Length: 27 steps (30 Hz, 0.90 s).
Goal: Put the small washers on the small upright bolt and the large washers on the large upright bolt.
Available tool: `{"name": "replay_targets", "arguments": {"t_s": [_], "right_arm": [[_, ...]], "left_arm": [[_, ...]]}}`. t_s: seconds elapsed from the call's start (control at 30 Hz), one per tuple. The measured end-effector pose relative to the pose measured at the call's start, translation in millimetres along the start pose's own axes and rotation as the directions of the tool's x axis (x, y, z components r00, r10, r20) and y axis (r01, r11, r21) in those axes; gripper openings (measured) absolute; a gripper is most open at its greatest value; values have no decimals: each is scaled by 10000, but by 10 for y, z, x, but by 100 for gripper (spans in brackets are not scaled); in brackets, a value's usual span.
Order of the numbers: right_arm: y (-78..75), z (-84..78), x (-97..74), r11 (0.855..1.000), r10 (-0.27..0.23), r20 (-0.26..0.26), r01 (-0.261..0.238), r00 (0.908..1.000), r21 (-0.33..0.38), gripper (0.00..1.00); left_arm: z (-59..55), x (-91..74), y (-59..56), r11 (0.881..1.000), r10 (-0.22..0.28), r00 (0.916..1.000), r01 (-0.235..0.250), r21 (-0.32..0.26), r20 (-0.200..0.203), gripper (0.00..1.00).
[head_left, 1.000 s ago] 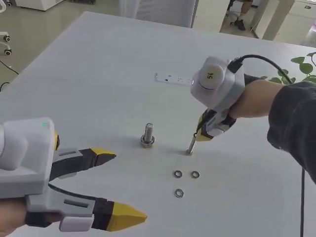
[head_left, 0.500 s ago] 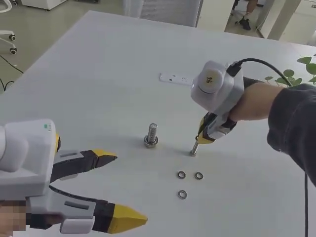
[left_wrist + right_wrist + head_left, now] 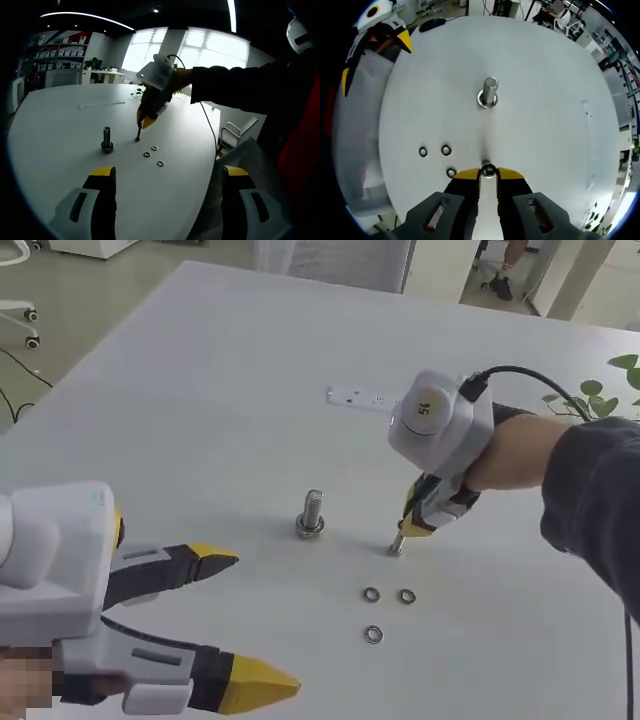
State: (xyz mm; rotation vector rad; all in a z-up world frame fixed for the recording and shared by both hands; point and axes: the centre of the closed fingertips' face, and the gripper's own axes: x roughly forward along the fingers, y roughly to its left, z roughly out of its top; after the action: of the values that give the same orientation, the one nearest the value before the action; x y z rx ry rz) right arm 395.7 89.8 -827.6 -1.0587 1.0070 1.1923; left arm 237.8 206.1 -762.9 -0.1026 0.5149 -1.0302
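— head view: where's the small bolt [image 3: 396,546]?
— upright on the worktop [image 3: 200,390], right of the large bolt [image 3: 311,514]. the right gripper [image 3: 409,530] has its fingers clenched on a small washer [image 3: 489,170] at the bolt's top.
— the rest?
— three loose washers [image 3: 372,594] lie near it. the left gripper [image 3: 265,619] is well apart, fingers released.

Bare tabletop [image 3: 200,390] between large bolt [image 3: 311,514], small bolt [image 3: 396,545]

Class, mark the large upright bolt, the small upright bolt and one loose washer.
large upright bolt [image 3: 314,508], head view, threaded shaft.
small upright bolt [image 3: 397,545], head view, shaft.
loose washer [image 3: 368,634], head view, left rim.
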Motion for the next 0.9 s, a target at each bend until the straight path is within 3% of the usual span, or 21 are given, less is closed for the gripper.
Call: {"name": "replay_targets", "arguments": {"t_s": [0.9], "right_arm": [[58,-37,296,9992,354,-14,-354,9994,187,13]], "left_arm": [[-23,-10,46,9998,142,9999,-143,-113,-73,87]]}}
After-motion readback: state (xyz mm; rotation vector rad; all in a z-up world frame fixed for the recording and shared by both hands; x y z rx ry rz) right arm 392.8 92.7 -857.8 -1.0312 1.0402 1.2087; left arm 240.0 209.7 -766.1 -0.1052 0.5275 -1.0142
